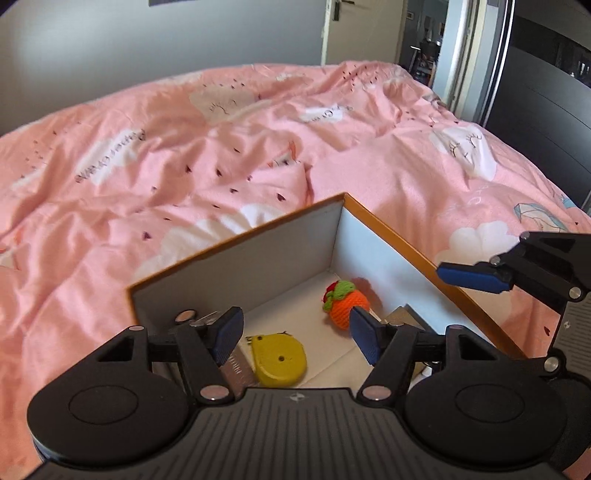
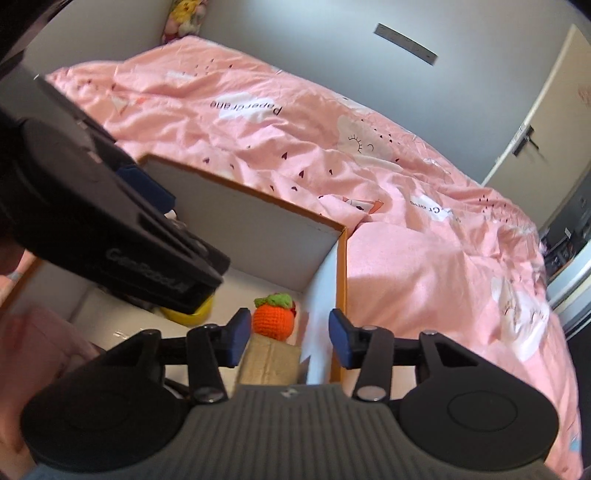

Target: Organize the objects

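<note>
An open box with an orange rim and white walls (image 1: 240, 273) (image 2: 258, 236) lies on a pink bed. On its floor are a yellow tape measure (image 1: 277, 360) and a crocheted orange fruit with a green top (image 1: 347, 306) (image 2: 273, 319). My left gripper (image 1: 295, 334) hangs over the box, open, with nothing between its pads. My right gripper (image 2: 289, 338) is open above a tan cardboard block (image 2: 269, 363), just short of the fruit. One of its fingers (image 1: 472, 277) shows over the box's right rim. The left gripper's body hides most of the tape measure (image 2: 192, 310) in the right wrist view.
The rumpled pink duvet (image 1: 258, 147) (image 2: 406, 240) spreads around the box. A door (image 1: 362, 29) and a dark wardrobe (image 1: 546, 96) stand beyond the bed. Plush toys (image 2: 184, 18) sit at the bed's far end. A grey ribbed item (image 1: 238, 365) lies beside the tape measure.
</note>
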`<control>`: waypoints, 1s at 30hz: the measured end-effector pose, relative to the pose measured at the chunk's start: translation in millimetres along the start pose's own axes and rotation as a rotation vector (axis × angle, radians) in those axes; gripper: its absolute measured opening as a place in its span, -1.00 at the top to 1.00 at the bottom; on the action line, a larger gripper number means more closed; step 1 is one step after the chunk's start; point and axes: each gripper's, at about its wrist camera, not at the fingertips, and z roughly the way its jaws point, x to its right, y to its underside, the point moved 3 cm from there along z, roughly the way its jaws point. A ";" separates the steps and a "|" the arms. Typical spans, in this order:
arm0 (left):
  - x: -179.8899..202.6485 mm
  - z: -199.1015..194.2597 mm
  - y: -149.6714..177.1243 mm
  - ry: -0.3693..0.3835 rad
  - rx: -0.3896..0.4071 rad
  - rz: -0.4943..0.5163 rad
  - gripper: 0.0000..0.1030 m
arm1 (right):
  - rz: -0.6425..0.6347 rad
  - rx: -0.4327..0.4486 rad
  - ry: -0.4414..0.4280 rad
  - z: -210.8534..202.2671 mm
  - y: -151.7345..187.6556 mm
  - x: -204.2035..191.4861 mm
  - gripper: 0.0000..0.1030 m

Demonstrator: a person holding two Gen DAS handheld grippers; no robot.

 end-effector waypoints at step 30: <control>-36.9 -143.3 142.2 -0.268 0.175 -0.278 -0.67 | 0.372 0.226 0.018 -124.4 69.0 -100.7 -0.44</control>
